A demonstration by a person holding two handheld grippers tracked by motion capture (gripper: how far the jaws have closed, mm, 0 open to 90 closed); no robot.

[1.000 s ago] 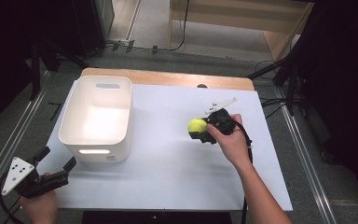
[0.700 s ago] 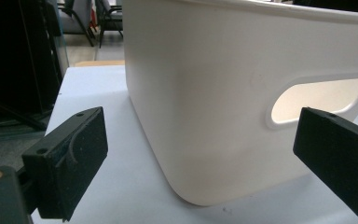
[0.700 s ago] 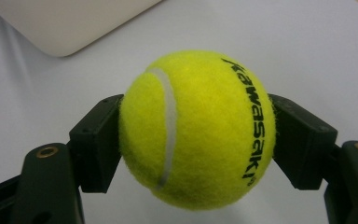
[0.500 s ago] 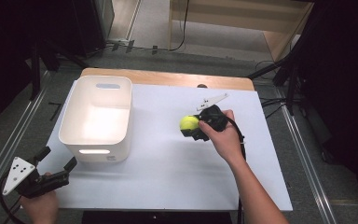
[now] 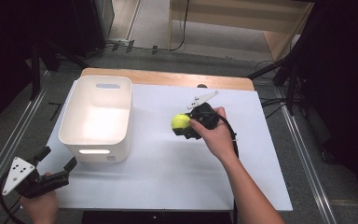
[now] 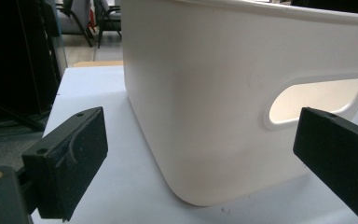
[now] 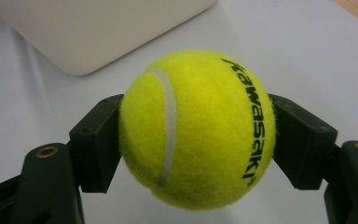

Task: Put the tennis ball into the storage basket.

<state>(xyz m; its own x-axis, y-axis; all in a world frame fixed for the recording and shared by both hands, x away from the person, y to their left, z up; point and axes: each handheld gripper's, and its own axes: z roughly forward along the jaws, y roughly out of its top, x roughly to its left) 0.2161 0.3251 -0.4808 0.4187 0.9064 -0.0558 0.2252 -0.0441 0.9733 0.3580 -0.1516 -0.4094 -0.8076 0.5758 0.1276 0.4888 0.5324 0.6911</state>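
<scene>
Here: one tennis ball clamped in right gripper; left gripper jaws apart; one bin, seemingly empty.

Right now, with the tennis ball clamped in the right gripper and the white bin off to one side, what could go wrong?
1. The right gripper holds the tennis ball only at its two sides; being round and fuzzy, it might slip out and roll across the table.
2. The white bin has a high rim; a low carry could knock the ball against it.
3. The left gripper, open by the bin's near wall, might nudge it.
</scene>
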